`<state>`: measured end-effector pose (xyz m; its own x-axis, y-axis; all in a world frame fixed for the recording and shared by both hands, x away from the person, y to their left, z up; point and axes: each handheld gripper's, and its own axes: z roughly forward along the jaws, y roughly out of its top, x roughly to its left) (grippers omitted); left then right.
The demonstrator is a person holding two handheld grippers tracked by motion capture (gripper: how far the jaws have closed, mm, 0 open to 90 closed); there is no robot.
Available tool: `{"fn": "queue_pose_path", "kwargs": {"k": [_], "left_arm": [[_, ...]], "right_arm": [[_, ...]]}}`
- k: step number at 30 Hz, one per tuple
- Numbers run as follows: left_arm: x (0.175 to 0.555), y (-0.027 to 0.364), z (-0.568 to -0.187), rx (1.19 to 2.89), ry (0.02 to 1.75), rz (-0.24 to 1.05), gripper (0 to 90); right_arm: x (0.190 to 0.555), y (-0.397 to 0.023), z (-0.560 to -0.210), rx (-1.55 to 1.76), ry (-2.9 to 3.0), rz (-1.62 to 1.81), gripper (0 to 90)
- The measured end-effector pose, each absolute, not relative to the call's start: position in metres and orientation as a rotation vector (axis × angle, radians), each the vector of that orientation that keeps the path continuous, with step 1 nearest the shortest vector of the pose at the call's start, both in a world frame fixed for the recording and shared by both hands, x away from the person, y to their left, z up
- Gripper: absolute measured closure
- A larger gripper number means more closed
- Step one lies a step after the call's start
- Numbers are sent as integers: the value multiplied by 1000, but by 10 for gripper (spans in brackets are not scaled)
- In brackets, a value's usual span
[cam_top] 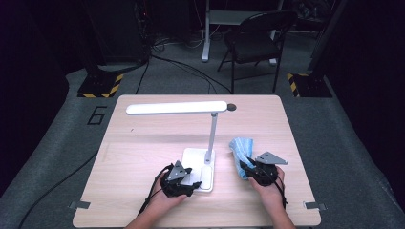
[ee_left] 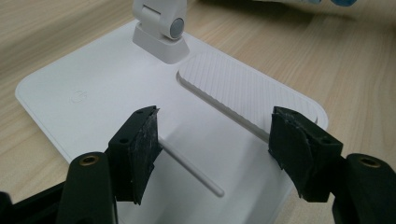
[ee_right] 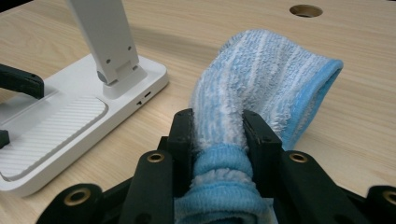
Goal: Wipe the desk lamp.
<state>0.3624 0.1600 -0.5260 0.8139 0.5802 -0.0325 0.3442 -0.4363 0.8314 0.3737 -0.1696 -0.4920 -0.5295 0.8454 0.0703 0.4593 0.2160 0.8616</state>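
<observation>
**Cloth gripped, lamp base steadied for a wipe**

Nearest the person, the left gripper [cam_top: 183,183] hovers over the near edge of the lamp base [ee_left: 116,93] with its jaws spread wide and nothing clamped between them; the base lies under and ahead of the gap, and a thin white rod [ee_left: 191,170] on it runs out from beside the left pad. Whether the pads rest on the base I cannot tell. Across from it, the right gripper [ee_right: 218,128] is clenched on a blue cloth [ee_right: 266,74], the bunched end squeezed between both pads and the loose end flopping forward past the tips onto the table [ee_right: 364,121]. The base sits to the left of those jaws, apart from the cloth. Farther out, the lamp's arm [cam_top: 212,129] rises to its lit head [cam_top: 176,108].

The step in hand looks like bringing the cloth to the lamp. The next move likely calls for swinging the cloth's loose end leftward onto the base while the left gripper keeps it from sliding
</observation>
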Motion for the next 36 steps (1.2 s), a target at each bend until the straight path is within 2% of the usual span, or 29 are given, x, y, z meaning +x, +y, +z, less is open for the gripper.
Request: {"fn": "queue_pose_path", "kwargs": {"k": [25,29,36], "left_arm": [[365,160,-526,2063,688,322,334],[367,162,-524,2062,700,310,366],[369,161,-520,2071,717,311,396]], "right_arm": [[387,-195,-512,1322,2076,1057,634],[386,-197,-512,1355,2056,1044,627],[383,-200,-512,1377,2030,1062,557]]}}
